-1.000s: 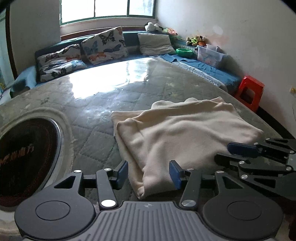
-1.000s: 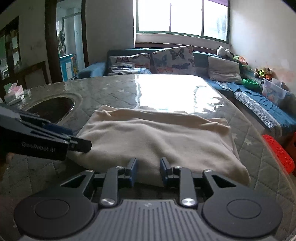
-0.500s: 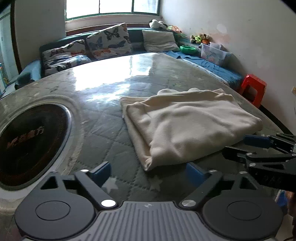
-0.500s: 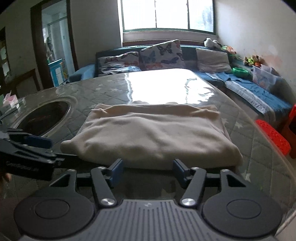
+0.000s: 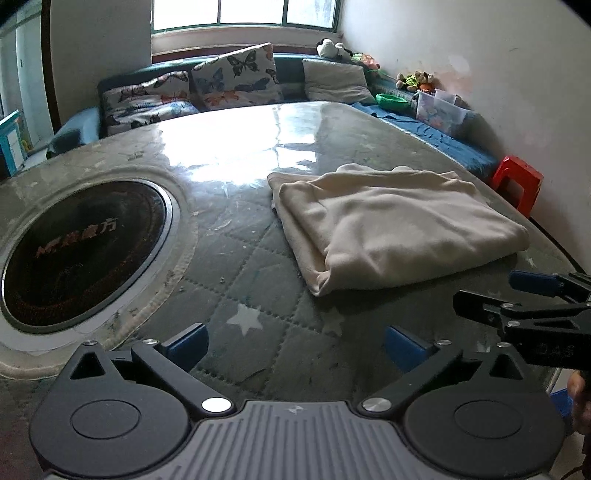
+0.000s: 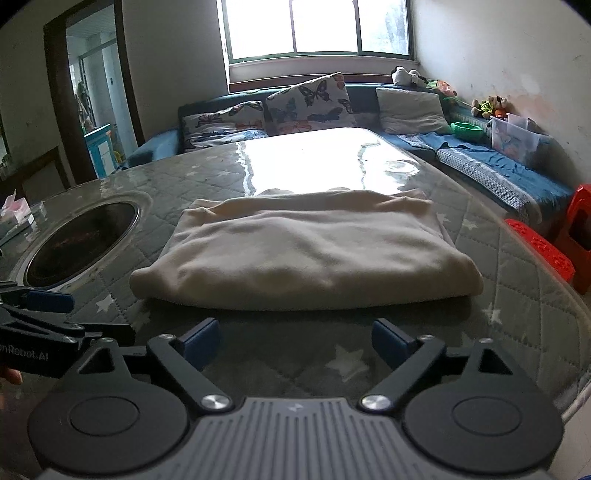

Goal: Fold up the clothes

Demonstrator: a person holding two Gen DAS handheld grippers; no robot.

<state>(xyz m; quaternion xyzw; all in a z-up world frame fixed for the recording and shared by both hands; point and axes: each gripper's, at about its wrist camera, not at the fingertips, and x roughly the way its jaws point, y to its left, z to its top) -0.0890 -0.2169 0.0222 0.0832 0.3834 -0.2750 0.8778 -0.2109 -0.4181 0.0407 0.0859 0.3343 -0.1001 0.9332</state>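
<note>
My left gripper point(image 5: 295, 341) spread wide, holding nothing, hovering over quilted worktop point(image 5: 258, 266) near its front edge. My right gripper point(image 6: 295, 338) likewise spread apart, empty, just short of cloth. Cream garment point(image 6: 303, 251) lies folded into flat rectangle on worktop, thick fold edge facing me, clear of both grippers. Round dark inset point(image 5: 81, 251) in worktop to left, well apart from garment.

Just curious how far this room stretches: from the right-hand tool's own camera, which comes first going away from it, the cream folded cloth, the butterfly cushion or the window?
Seen from the right tool, jaws wide open:
1. Cream folded cloth, just ahead on the table.
2. Butterfly cushion, upright on the sofa behind the table.
3. Window, in the back wall above the sofa.
</note>
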